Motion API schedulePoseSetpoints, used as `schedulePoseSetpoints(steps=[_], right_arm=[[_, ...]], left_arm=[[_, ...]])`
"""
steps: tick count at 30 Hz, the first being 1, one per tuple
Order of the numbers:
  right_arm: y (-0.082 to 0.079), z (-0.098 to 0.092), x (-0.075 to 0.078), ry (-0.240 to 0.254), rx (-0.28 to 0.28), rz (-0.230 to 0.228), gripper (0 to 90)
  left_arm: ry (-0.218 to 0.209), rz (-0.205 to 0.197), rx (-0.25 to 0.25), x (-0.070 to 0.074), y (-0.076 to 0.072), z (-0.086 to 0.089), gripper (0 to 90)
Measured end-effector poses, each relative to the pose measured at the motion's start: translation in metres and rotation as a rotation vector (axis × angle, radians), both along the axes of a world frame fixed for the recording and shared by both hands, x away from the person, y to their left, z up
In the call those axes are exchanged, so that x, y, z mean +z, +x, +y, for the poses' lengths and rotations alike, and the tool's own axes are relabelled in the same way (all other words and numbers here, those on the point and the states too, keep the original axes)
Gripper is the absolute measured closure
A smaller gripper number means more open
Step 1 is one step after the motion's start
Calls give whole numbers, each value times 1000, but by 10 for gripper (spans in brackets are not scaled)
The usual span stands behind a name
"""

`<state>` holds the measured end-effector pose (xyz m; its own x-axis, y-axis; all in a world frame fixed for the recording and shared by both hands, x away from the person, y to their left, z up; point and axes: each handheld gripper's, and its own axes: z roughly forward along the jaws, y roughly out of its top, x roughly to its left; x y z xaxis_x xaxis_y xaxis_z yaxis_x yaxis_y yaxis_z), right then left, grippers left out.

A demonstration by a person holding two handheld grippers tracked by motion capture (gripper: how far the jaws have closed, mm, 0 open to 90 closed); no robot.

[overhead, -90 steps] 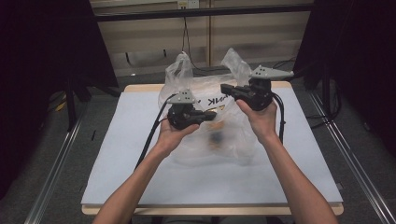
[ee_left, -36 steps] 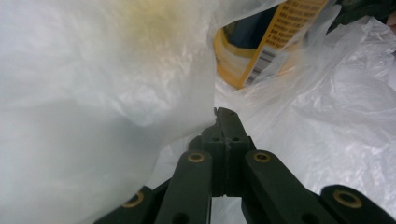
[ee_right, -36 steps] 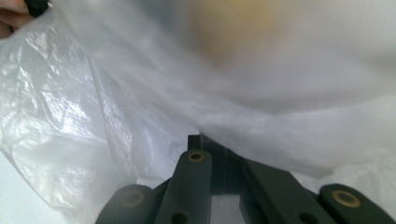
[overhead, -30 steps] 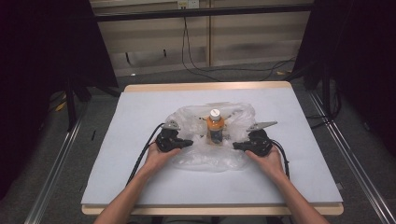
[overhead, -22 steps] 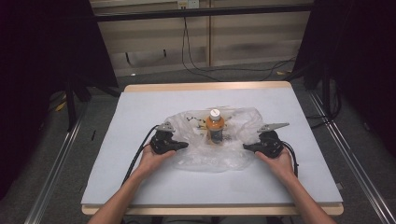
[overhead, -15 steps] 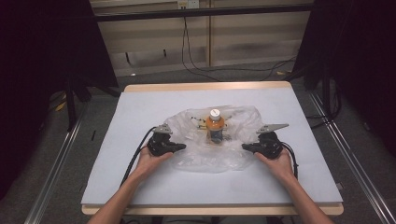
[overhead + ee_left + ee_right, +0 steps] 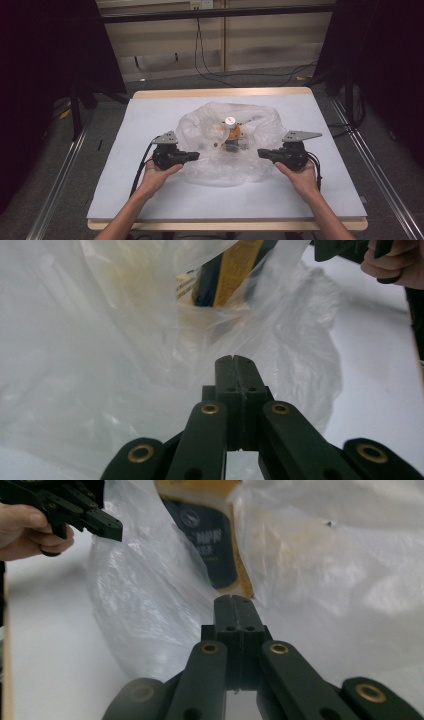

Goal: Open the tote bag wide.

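A clear plastic bag (image 7: 220,160) lies spread on the white table (image 7: 150,120). Inside it a bottle (image 7: 230,134) of orange drink stands upright, with a white cap and a dark blue label (image 7: 210,545). At the bag's left edge my left gripper (image 7: 197,156) has its jaws pressed together, and the film draws toward the tips (image 7: 233,358). My right gripper (image 7: 259,152) is shut the same way at the bag's right edge (image 7: 233,598). The two grippers point at each other across the bag. The bottle's label (image 7: 220,275) shows through the film.
The table's wooden far edge (image 7: 220,92) borders a floor with cables (image 7: 240,75). Metal rails (image 7: 60,185) run along both sides of the table. Black cables (image 7: 142,165) trail from the grippers toward the near edge.
Three seconds ago both grippers held the bag raised. They came down to the table and drew apart, and the bag now lies spread low around the bottle. Little has moved in the last half second.
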<state>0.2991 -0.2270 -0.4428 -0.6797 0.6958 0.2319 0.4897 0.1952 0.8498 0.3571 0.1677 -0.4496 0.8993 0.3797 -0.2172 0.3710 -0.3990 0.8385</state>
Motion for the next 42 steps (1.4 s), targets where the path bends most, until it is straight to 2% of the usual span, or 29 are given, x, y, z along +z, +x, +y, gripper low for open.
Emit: schedulePoseSetpoints(steps=[4,7,11,15,18,21,26,28,30,32,33,34,35,36,38,42], right_arm=[[-9,-5,13,23,-6,-32,900],[-14,-10,24,31,-12,-55,900],[-12,-14,37,31,-15,-74,900],[0,-12,51,47,-10,-90,900],[15,-8,52,40,-13,-86,900],[28,-4,52,48,-19,-84,900],[45,1,66,44,-20,-105,900],[50,4,70,36,-15,-111,900],[53,7,74,28,-9,-116,900],[57,10,74,23,-5,-115,900],[59,12,73,21,-6,-111,900],[62,13,71,19,-6,-108,900],[64,15,69,22,-4,-103,900],[66,16,66,24,-3,-96,900],[69,19,59,21,-1,-85,900],[76,18,41,-12,-3,-43,900]], left_arm=[[-15,-18,-14,9,-7,2,900],[-49,-35,-19,19,-11,2,900],[-80,-76,-14,38,-9,4,900],[-125,-106,10,54,3,5,900],[-175,-111,22,62,14,3,900],[-185,-135,12,76,19,-4,900],[-190,-179,-25,105,25,-20,900],[-202,-175,-38,112,30,-27,900],[-195,-179,-48,115,36,-36,900],[-199,-167,-64,114,46,-47,900],[-188,-155,-65,112,51,-53,900],[-163,-134,-74,107,56,-60,900],[-119,-121,-73,101,61,-68,900],[-73,-120,-37,93,66,-72,900],[-69,-75,-16,76,74,-76,900],[29,-28,6,47,83,-76,900]])
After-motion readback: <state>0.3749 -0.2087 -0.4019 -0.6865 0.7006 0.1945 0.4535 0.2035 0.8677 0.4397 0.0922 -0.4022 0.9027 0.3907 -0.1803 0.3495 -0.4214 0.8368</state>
